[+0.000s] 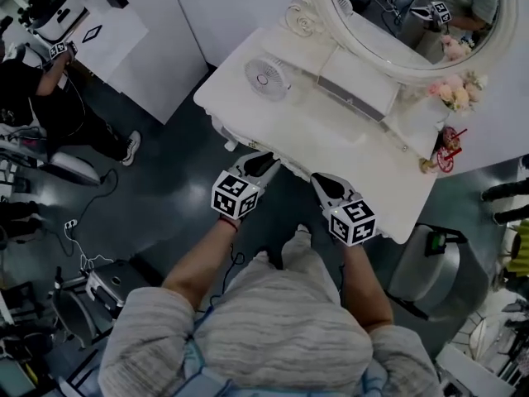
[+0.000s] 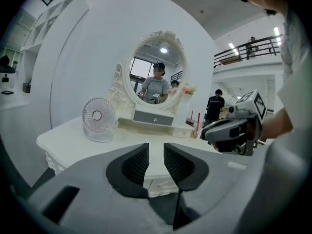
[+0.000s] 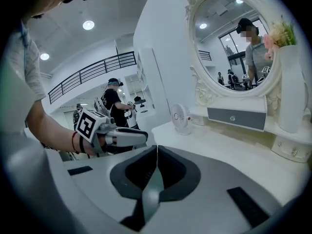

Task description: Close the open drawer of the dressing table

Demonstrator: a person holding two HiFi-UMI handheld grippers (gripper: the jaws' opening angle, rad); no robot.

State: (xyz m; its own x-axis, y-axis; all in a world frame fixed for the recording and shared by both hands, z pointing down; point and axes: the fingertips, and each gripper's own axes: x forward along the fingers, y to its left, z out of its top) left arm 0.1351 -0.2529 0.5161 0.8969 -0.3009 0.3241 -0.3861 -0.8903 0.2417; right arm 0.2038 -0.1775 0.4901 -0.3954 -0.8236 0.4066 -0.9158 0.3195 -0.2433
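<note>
The white dressing table (image 1: 331, 143) carries an oval mirror (image 1: 413, 15) and, under it, a small grey-fronted drawer (image 1: 357, 98) (image 2: 153, 117) (image 3: 237, 117) whose front looks level with its case. No drawer juts out from the table's front edge in the head view. My left gripper (image 1: 266, 162) (image 2: 156, 152) hovers at that front edge, open, with nothing between its jaws. To its right, my right gripper (image 1: 324, 182) (image 3: 157, 152) is shut and empty, just above the same edge. Each gripper shows in the other's view: the right gripper (image 2: 214, 133) and the left gripper (image 3: 141, 138).
A small round fan (image 1: 266, 78) (image 2: 98, 118) (image 3: 181, 118) stands at the table's left. A white vase with pink flowers (image 1: 453, 93) and a red item (image 1: 446, 157) are at the right. A metal bin (image 1: 430, 263) stands on the floor at the right, another person (image 1: 50, 98) at the far left.
</note>
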